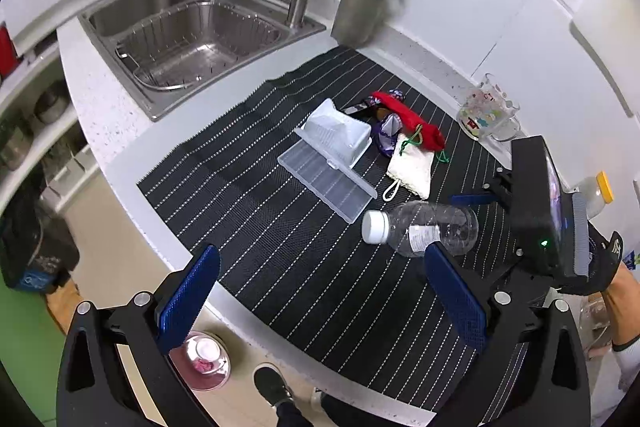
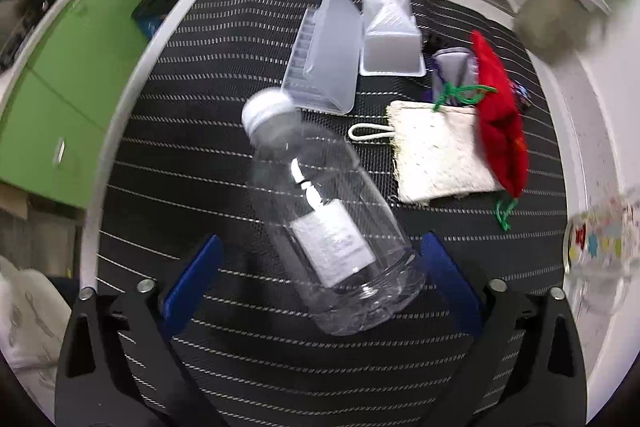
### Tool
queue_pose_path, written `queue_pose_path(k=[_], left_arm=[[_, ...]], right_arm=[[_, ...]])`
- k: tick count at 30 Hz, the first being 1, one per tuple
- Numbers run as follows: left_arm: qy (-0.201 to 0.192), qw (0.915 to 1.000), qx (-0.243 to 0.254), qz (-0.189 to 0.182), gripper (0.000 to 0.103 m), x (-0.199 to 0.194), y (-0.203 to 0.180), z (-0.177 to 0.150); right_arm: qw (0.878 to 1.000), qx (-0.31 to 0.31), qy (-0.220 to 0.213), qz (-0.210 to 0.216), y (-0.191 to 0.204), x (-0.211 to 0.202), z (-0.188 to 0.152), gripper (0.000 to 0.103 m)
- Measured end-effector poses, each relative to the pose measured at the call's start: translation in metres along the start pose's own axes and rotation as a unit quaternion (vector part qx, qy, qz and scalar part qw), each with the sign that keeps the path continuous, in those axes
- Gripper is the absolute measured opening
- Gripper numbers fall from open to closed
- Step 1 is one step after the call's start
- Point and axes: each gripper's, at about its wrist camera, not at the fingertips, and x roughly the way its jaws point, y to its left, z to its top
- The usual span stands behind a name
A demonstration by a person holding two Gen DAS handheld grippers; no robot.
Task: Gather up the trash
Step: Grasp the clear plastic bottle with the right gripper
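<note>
A clear plastic bottle (image 2: 332,223) with a white cap lies on its side on the black striped mat (image 2: 200,155). My right gripper (image 2: 320,277) points down over the bottle's base, open, with a blue pad on either side and a gap on the left. In the left wrist view the same bottle (image 1: 420,227) lies at the mat's right, and a gloved hand (image 1: 600,267) holds the right gripper beside it. My left gripper (image 1: 322,295) hangs open above the mat's front edge with nothing between its pads. An open clear plastic box (image 1: 332,155) and a purple wrapper (image 1: 386,137) lie farther back.
A red pouch (image 1: 412,123) and a white woven pad (image 1: 412,167) lie by the wrapper. A glass mug (image 1: 488,115) stands at the right, a steel canister (image 1: 360,11) and a sink (image 1: 192,27) behind. Below the counter edge are a round container (image 1: 204,363) and a shoe (image 1: 272,383).
</note>
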Motion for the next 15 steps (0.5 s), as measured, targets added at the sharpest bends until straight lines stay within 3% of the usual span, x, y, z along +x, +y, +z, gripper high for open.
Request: queue_pose_path(k=[10,12,14,15], left_arm=[[0.013,0.9997,-0.018,-0.011,0.097,0.015,0.015,0.001],[0.012,0.9996,-0.021,-0.011,0.097,0.014,0.017,0.002],[0.012,0.9996,-0.022,-0.013,0.097,0.013,0.019,0.003],[0.013,0.9996,-0.022,-0.014,0.097,0.014,0.019,0.003]], right_arm=[[1.000,-0.018,0.000,-0.003,-0.002,0.007,0.022,0.093],[1.000,-0.022,0.001,0.002,-0.001,0.009,0.026,0.086],[1.000,-0.024,0.008,0.010,0.000,0.013,0.029,0.065],[1.000,-0.025,0.010,0.010,0.000,0.013,0.029,0.065]])
